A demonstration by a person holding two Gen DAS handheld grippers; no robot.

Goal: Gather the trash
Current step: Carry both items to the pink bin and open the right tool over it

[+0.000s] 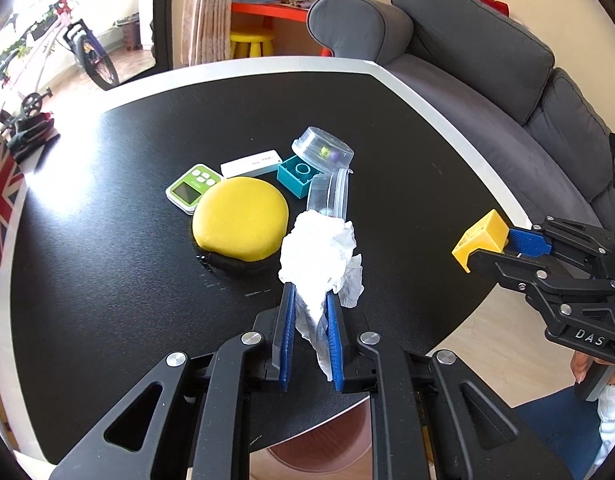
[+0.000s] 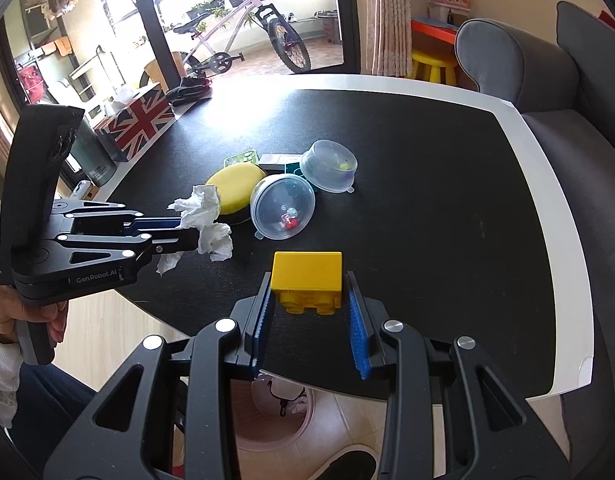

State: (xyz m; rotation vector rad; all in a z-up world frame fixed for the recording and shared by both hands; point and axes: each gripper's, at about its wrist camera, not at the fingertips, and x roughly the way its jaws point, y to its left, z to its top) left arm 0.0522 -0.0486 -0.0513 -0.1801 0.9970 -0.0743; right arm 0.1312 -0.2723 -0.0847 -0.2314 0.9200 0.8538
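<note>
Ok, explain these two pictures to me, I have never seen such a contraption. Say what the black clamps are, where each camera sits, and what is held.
The black clamps are hand-held grippers: a person squeezes one in each hand, and no robot arm is involved. Each carries a wide-angle camera looking along its two blue-padded fingers.

The left wrist view shows the left gripper shut on a crumpled white tissue. The right wrist view shows the right gripper holding a yellow toy block.

On the black table lie a yellow round pouch, a green timer, a teal box, a white flat box and two clear plastic tubs. A bin stands on the floor under the table edge.
</note>
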